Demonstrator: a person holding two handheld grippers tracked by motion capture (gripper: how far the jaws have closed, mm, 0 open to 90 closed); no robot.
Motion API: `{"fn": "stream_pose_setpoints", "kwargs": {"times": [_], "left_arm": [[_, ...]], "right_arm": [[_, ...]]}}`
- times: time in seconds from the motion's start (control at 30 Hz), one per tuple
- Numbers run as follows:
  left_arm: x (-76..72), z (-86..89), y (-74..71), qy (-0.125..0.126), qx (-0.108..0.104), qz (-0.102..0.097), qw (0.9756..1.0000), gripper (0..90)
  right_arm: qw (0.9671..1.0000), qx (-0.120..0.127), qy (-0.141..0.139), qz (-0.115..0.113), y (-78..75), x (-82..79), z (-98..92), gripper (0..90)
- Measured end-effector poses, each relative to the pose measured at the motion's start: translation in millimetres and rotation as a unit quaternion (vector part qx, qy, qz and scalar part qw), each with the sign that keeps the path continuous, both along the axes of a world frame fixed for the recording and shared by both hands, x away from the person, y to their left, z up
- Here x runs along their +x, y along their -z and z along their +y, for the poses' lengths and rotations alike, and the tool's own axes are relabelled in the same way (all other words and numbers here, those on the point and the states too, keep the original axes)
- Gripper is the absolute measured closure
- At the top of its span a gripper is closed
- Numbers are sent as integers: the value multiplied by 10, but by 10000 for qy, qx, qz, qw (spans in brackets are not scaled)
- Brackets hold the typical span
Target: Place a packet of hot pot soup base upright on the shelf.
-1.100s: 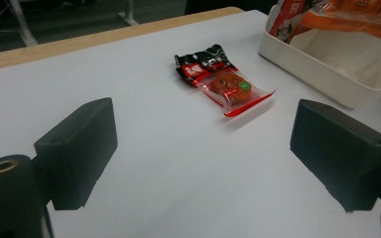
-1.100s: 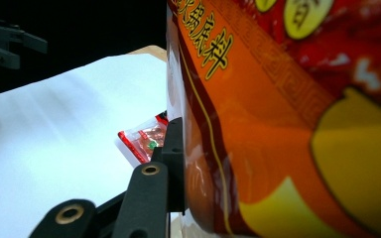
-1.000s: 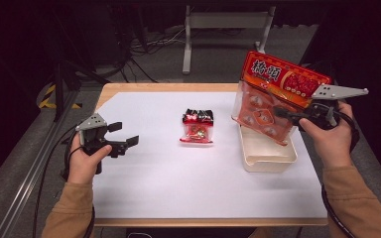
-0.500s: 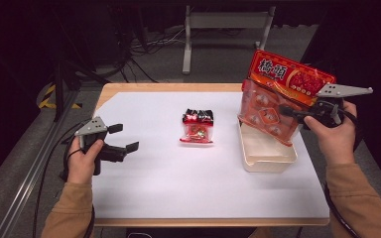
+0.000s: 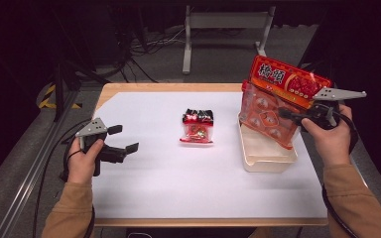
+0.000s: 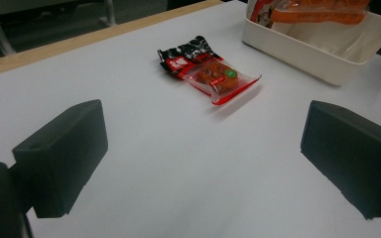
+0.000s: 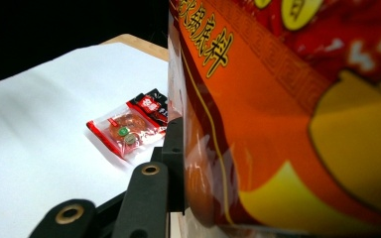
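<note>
The large red snack bag point(image 5: 278, 101) is held clamped in the right gripper point(image 5: 290, 115), tilted over the white tray point(image 5: 268, 156), its long axis leaning up and away; since earlier it is barely shifted. The left gripper point(image 5: 124, 139), jaws just widened, is empty. The bag's printed lettering is seen close in the right gripper view point(image 7: 287, 114); the small packet point(image 6: 206, 72) lies mid-table.

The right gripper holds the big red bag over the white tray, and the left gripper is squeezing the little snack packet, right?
Not quite. The left gripper is open and empty, and the little snack packet lies alone on the table, apart from it, as the high view shows. The right gripper does hold the big red bag over the white tray.
</note>
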State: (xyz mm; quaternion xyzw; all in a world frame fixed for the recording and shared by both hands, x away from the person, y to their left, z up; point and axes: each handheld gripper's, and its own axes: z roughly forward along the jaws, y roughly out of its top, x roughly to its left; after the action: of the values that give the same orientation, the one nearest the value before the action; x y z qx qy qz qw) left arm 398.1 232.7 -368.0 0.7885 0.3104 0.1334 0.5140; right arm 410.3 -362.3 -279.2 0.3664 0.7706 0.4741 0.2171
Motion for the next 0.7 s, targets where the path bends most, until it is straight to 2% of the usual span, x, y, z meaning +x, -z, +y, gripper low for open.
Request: {"fn": "stream_pose_setpoints", "kwargs": {"times": [0.3, 0.47, 0.7], "left_arm": [[1, 8, 9, -7, -48, 65, 10000, 57], [6, 6, 7, 67, 4, 43, 10000, 56], [7, 1, 12, 63, -5, 73, 10000, 55]], "right_arm": [[9999, -74, 87, 70, 123, 20, 23, 706], [9998, -113, 110, 154, 213, 34, 27, 705], [9996, -41, 165, 214, 277, 35, -13, 705]]}}
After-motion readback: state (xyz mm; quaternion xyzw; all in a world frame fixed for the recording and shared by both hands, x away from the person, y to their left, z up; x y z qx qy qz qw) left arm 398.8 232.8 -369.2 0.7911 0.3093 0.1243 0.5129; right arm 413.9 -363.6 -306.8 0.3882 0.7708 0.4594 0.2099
